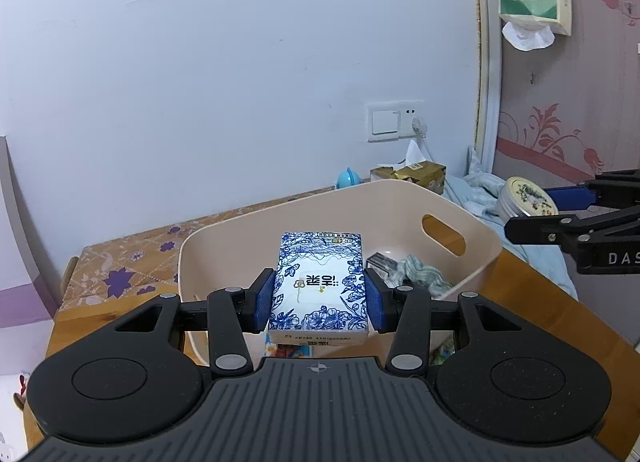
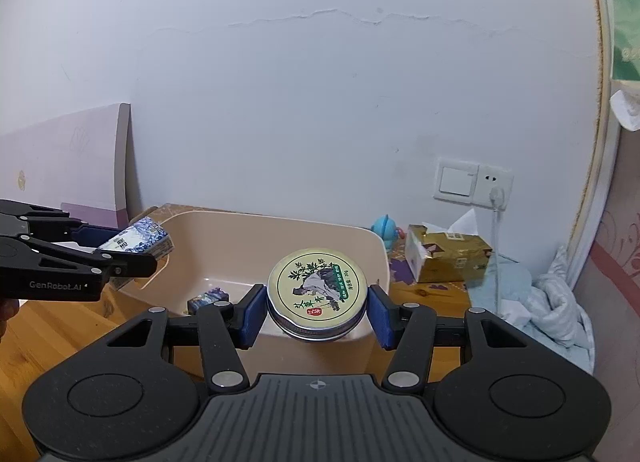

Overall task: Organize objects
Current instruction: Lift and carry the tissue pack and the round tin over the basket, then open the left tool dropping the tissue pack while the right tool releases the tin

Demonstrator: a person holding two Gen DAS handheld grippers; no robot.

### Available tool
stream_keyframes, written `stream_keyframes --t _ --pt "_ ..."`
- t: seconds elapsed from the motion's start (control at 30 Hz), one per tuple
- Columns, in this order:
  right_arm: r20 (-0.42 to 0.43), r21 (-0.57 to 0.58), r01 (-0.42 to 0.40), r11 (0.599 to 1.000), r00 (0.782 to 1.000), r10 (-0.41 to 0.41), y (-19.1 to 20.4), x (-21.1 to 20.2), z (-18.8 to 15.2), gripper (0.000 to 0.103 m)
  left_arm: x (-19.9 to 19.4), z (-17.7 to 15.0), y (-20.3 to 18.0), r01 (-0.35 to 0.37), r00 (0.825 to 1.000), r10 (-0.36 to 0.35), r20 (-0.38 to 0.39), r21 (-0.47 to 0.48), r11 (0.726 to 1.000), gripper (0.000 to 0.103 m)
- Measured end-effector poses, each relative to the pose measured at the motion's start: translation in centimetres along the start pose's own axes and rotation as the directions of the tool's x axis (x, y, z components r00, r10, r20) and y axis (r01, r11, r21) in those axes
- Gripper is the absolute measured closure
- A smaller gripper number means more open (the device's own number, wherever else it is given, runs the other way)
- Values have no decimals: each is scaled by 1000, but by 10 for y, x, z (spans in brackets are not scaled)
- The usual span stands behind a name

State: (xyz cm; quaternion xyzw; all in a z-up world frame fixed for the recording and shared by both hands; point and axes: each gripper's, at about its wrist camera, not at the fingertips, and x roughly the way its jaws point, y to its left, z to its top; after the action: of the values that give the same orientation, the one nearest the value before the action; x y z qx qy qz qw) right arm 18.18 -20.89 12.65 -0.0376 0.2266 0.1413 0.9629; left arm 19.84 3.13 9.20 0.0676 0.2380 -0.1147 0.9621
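Tissue pack (image 1: pixel 318 282), tin (image 2: pixel 317 293) above bin rim (image 2: pixel 280 218)

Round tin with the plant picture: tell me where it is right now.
In the right wrist view the round tin sits clamped in the right gripper, held over the near rim of the beige bin, left of the gold tissue box.

Left tool (image 2: pixel 120 258) arm: "GenRobot.AI". Right tool (image 1: pixel 560 210) arm: "DAS", cut off. Round tin (image 2: pixel 317 288): "艾草膏".

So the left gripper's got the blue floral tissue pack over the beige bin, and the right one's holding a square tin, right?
Not quite: the tin in the right gripper is round, as the right wrist view shows. The left gripper does hold the tissue pack over the bin.
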Motion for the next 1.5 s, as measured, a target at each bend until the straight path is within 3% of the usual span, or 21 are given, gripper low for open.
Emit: stream_keyframes --t 0.7,1.2,1.5 --pt "-102 -48 -21 999 995 16 8 90 19 52 86 18 4 9 991 -7 -133 13 1000 56" --pt "-251 -117 -32 993 968 2 10 135 14 52 132 8 4 29 941 -11 -338 46 999 55" --pt "-337 -132 -49 990 942 2 15 149 9 52 141 7 6 10 916 10 -401 50 999 55"
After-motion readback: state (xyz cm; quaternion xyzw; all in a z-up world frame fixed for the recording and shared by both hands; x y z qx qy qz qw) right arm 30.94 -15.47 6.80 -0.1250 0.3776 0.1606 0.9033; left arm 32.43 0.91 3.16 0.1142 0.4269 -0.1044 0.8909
